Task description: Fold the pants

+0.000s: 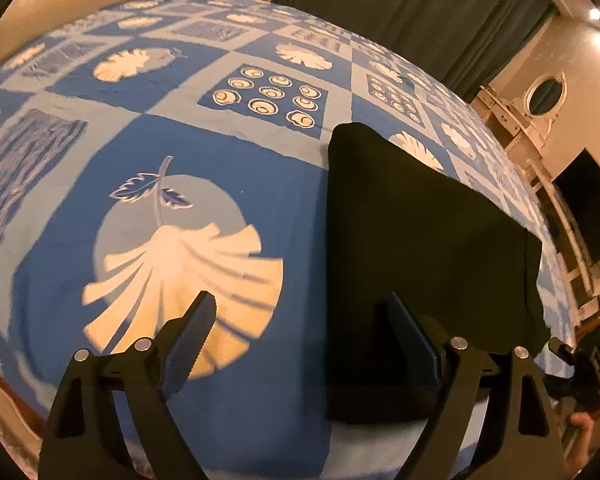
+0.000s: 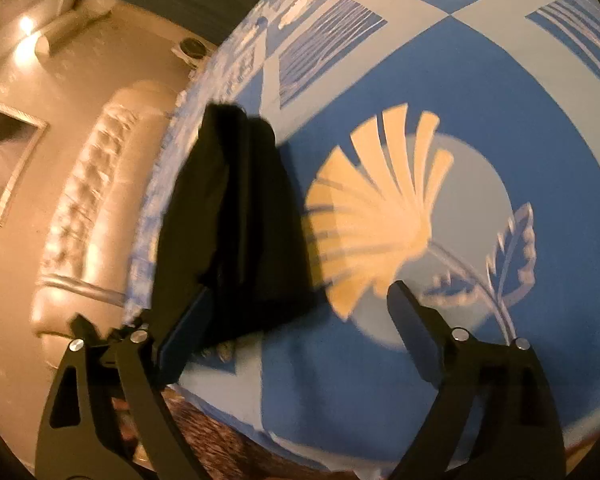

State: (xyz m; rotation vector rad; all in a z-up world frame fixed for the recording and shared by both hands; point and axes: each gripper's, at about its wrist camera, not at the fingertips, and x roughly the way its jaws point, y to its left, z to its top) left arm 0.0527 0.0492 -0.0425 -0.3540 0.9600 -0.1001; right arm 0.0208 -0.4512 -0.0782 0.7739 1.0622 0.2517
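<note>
Hovering wide open and empty, left gripper [image 1: 300, 340] and right gripper [image 2: 300, 320], over folded black pants [image 1: 420, 248] lying on the blue bedspread [image 1: 180, 152], at one and eleven o'clock respectively.

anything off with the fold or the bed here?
Nothing stands out. The black folded pants lie flat in a compact slab on the blue patterned bedspread, edges fairly straight. Both the left gripper and right gripper have open jaws holding nothing.
</note>
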